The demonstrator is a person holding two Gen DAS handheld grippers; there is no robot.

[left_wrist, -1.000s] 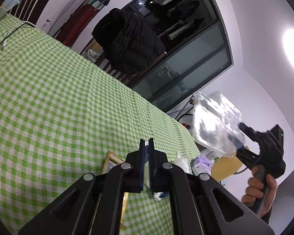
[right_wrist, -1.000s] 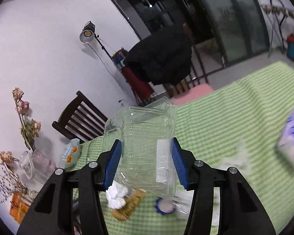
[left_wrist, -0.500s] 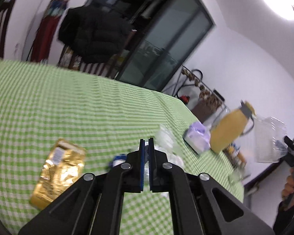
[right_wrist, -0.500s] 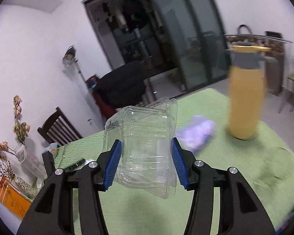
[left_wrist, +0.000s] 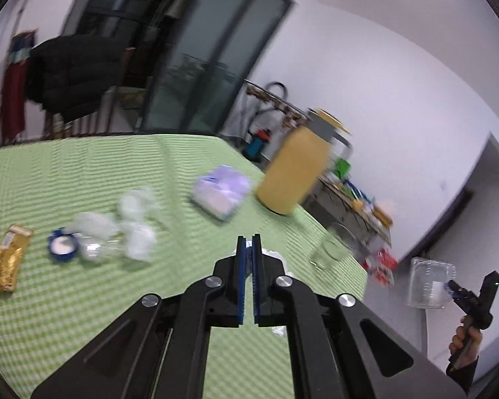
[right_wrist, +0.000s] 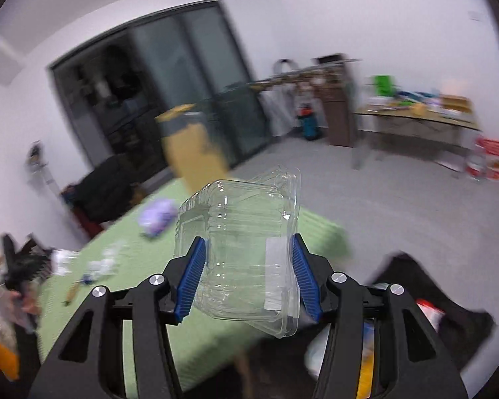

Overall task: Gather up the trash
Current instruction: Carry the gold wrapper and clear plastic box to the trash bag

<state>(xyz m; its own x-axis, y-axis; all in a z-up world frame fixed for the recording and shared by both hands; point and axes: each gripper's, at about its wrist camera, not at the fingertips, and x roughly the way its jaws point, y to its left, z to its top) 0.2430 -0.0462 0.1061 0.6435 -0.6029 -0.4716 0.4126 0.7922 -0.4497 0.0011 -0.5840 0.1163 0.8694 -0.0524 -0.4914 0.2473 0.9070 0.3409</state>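
Right claw (right_wrist: 246, 271) swung past table edge | pinching clamshell (right_wrist: 246, 252) | left claw (left_wrist: 249, 249) pressed together

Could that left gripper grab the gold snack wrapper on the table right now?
Probably, once opened: the left gripper is shut and empty, and the gold wrapper lies flat on the tablecloth with nothing over it.
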